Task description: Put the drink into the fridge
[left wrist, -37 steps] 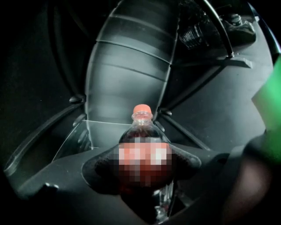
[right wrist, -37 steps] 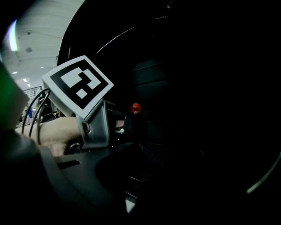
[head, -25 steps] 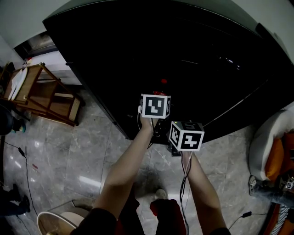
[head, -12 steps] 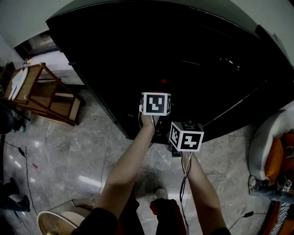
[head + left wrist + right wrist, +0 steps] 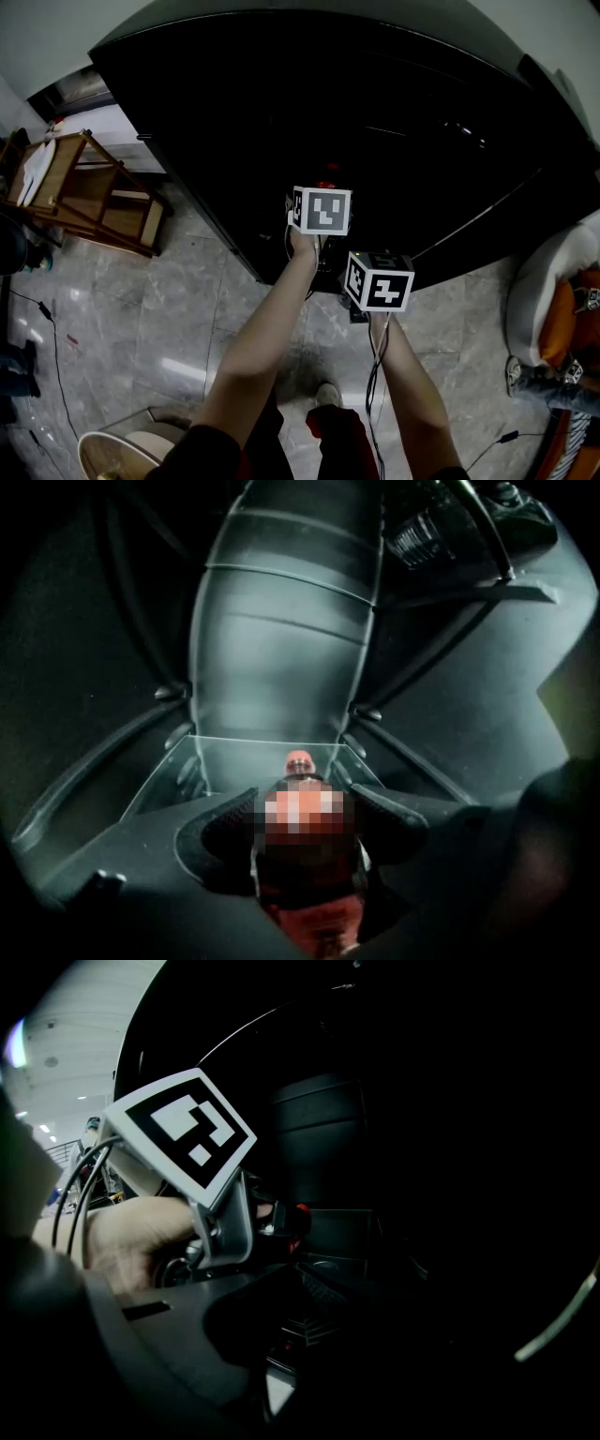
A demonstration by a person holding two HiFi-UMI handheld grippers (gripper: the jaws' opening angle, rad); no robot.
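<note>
Left gripper [image 5: 298, 810] is clamped on the drink [image 5: 297, 760], a red-capped bottle standing upright between its jaws. Directly ahead of the gripper is a clear shelf [image 5: 234, 761] of the black fridge [image 5: 394, 112]. Right gripper [image 5: 309, 1321] is just beside the left; its view is too dark to tell the jaw state.

Fridge [image 5: 375, 112] outer face: black, high gloss, mirrored light streaks. Inner liner [image 5: 281, 630]: smooth grey, looked like moulded plastic, soft sheen. Bin [image 5: 234, 761] inside: clear, smooth; glass or plastic not determinable. Floor [image 5: 159, 319]: polished grey veined stone tiles, glossy, reflective. Rack [image 5: 84, 187]: bare brown wood, matt. Left gripper [image 5: 298, 810] pads [image 5: 227, 836]: black, matt, finely dotted texture. Drink bottle [image 5: 312, 925]: red wrap, slight sheen. Marker cube [image 5: 322, 210]: flat matt black-and-white faces. Bracket [image 5: 225, 1227] under it: grey metal, dull satin finish.
</note>
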